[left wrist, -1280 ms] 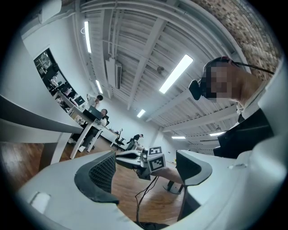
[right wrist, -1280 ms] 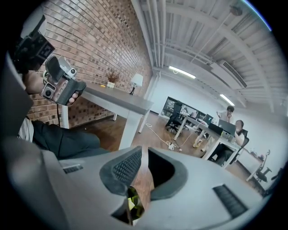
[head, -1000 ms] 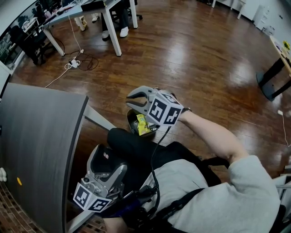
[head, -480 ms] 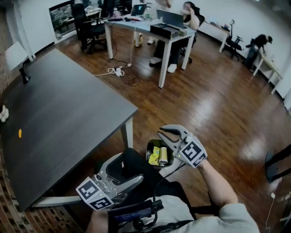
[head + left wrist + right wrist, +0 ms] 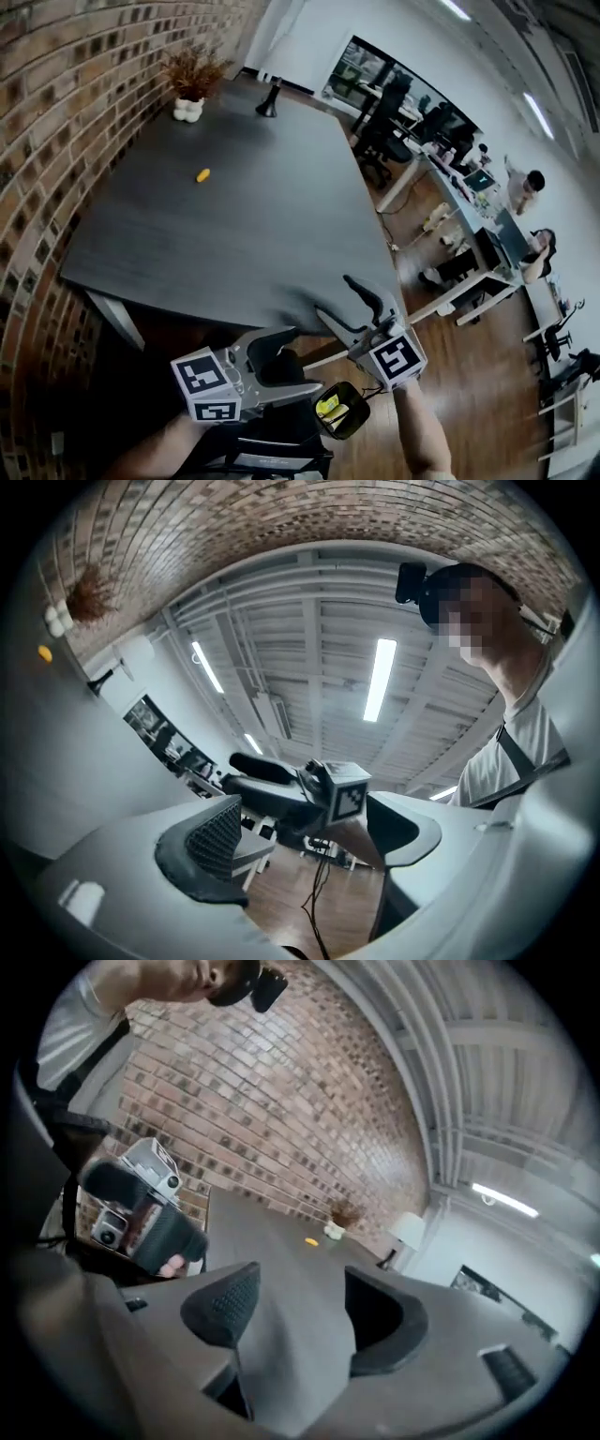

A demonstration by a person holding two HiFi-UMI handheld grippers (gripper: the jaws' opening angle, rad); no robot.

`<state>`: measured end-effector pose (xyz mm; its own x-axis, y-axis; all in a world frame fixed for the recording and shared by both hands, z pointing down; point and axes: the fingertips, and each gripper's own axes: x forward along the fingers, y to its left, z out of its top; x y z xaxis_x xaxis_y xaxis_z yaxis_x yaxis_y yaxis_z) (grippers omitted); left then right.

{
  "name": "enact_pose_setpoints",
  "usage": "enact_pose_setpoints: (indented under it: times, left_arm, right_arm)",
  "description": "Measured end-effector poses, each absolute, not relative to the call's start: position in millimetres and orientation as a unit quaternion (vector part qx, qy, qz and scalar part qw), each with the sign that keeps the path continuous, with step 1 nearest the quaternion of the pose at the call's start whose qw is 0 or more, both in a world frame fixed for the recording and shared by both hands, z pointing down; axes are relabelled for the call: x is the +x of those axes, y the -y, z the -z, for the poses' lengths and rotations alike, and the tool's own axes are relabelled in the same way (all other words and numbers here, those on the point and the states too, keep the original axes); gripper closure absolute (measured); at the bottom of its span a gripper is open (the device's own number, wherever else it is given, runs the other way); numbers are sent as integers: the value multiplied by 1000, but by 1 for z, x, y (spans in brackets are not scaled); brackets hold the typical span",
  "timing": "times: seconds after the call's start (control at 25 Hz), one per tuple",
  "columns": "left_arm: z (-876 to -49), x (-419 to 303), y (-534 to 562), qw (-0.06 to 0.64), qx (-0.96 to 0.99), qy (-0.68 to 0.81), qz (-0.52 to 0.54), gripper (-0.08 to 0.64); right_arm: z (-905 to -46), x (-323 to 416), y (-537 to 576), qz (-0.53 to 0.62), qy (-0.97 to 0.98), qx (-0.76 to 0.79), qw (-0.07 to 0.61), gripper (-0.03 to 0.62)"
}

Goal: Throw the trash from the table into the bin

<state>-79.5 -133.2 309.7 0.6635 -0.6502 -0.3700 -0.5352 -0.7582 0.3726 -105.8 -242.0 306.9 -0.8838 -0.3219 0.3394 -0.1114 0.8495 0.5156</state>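
A small orange scrap [image 5: 202,174] lies on the dark grey table [image 5: 253,225], far from both grippers; it also shows in the right gripper view [image 5: 311,1240]. The black bin [image 5: 339,412] stands on the floor below the table's near corner, with yellow trash inside. My right gripper [image 5: 339,302] is raised over that corner and points toward the table. Its jaws have just been opening and stand wide with nothing between them [image 5: 300,1312]. My left gripper [image 5: 305,363] hovers beside the bin, open and empty [image 5: 314,841].
A dried plant in a white pot [image 5: 190,103] and a small black lamp [image 5: 269,101] stand at the table's far end by the brick wall [image 5: 56,122]. Office desks, chairs and seated people [image 5: 525,225] fill the room to the right.
The view has swung up from the bin to the table. My right gripper has left the bin and risen to the table corner, jaws wider. My left gripper has lifted too.
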Motion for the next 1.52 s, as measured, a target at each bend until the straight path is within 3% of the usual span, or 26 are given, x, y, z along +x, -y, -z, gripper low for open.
enact_pose_setpoints:
  times: [0.12,0.2,0.36,0.48,0.64,0.72,0.92,1.2,1.52]
  left_arm:
    - [-313,-126,115,108,883,378,256,161]
    - [-316,-153,100,101,869,408,260,161]
    - [-321,-195,75,92,844,457,266,161]
    - [-326,-218,60,93,828,482,273,161]
    - [-321,-230,47,86,821,491,279,161]
    - [-320,-231,45,85,820,493,278,161]
    - [-319,-228,45,85,823,488,277,161]
    - [-329,-227,47,89,823,489,276,161]
    - [-338,-182,70,103,850,451,252,161]
  right_arm:
    - [-305,-218,265,271,934,59,225,345]
    - [-311,-292,294,271,934,36,230,345]
    - [-343,-415,345,159,949,34,270,347]
    - [-369,-473,365,57,953,57,291,347]
    - [-392,-506,386,35,934,124,333,347]
    - [-408,-509,396,41,915,155,371,348]
    - [-413,-501,386,31,915,145,375,545]
    - [-345,-438,289,52,965,6,256,548]
    - [-270,-241,171,137,980,-96,108,548]
